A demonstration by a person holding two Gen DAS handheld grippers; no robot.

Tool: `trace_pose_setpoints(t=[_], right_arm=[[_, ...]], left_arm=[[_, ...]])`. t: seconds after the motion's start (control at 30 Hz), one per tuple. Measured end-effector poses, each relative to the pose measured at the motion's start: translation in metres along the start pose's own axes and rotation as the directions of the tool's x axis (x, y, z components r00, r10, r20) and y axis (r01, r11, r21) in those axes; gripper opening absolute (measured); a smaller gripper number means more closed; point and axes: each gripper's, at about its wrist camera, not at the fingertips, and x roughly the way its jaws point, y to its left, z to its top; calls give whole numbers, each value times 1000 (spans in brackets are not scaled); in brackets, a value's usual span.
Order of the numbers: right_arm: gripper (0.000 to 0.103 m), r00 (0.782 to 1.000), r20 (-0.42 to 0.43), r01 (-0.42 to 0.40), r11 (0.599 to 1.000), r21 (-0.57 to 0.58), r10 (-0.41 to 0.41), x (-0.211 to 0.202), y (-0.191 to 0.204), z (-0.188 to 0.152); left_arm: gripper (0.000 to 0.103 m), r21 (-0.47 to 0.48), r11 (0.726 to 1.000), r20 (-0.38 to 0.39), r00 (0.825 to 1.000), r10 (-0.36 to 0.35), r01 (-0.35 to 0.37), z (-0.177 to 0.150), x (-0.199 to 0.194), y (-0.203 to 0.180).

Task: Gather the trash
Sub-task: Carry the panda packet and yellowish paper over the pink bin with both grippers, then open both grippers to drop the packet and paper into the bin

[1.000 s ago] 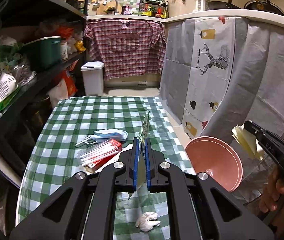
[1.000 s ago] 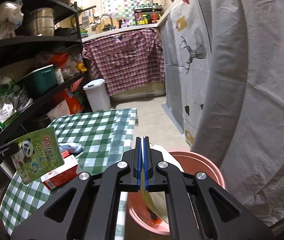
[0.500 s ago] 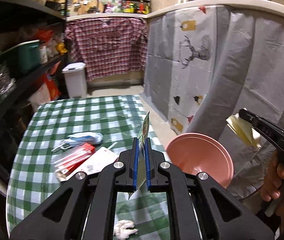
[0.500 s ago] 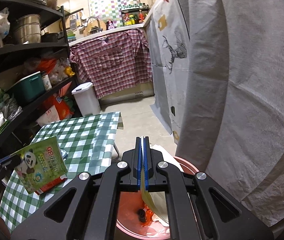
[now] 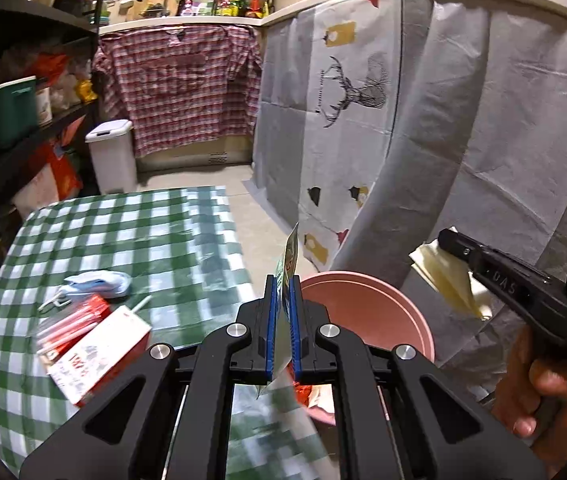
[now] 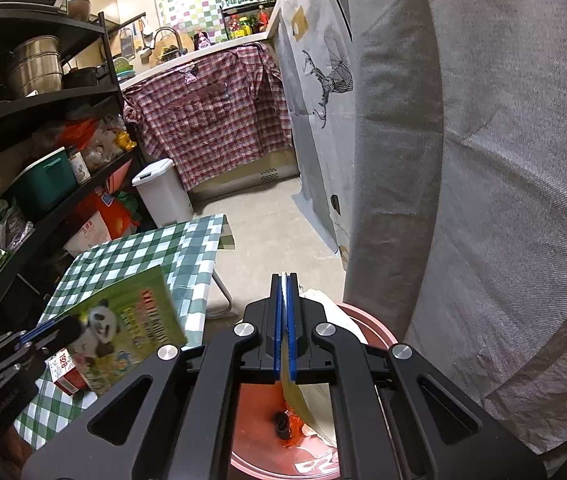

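The left gripper (image 5: 283, 332) has its jaws clamped on a flat green panda-print snack packet (image 6: 131, 320), held edge-up at frame centre, apparently for dropping. The right gripper (image 6: 284, 344), jaws closed on a pale yellow paper sheet (image 6: 311, 404), hangs over the round pink plastic bin (image 6: 375, 330). The bin holds orange wrappers and a dark scrap. A red-and-white carton (image 5: 99, 356) lies on the green-checked counter (image 5: 131, 232), lower left.

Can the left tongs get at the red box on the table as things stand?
Probably not yet. The left tongs are shut on the panda packet, so they have no free grip. The red box lies uncovered on the table just to their left, with nothing in the way once the packet is dropped.
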Motion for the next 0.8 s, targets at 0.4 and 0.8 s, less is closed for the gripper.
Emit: trace_pose_setpoints(t=[0.4, 0.8], right_arm=[[3, 1000, -28, 13, 1000, 21, -13, 7, -9, -2], [9, 993, -113, 48, 998, 29, -45, 30, -13, -11]], left_arm=[[6, 16, 999, -69, 997, -41, 42, -13, 39, -25], [7, 12, 999, -143, 989, -43, 46, -30, 69, -33]])
